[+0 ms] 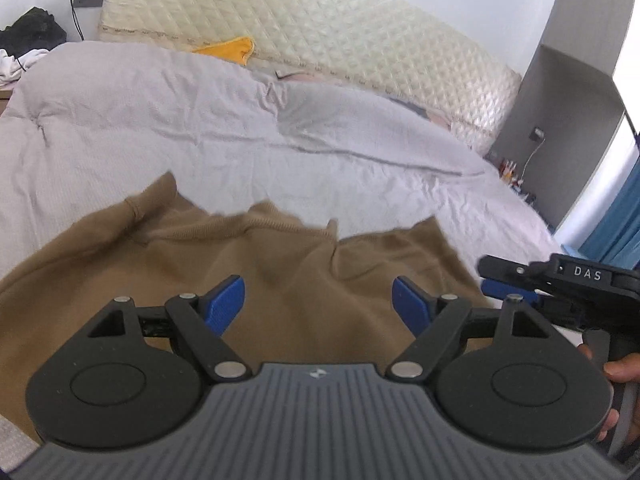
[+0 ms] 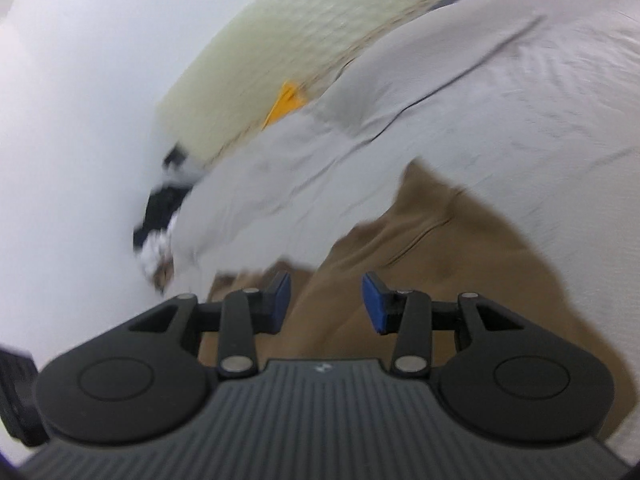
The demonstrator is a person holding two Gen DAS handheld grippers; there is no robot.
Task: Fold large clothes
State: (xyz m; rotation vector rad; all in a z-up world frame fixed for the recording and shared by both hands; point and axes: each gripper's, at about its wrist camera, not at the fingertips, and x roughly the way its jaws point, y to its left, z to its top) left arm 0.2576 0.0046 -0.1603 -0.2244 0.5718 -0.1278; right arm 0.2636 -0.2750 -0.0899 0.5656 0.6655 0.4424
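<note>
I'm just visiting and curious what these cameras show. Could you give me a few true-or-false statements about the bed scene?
1. A brown garment lies on the grey sheet. True.
2. The left gripper clamps the garment. False: its fingers stand wide apart, empty.
3. Something yellow sits by the quilted mattress. True.
4. The right gripper holds a sock. False: nothing is between its fingers.
</note>
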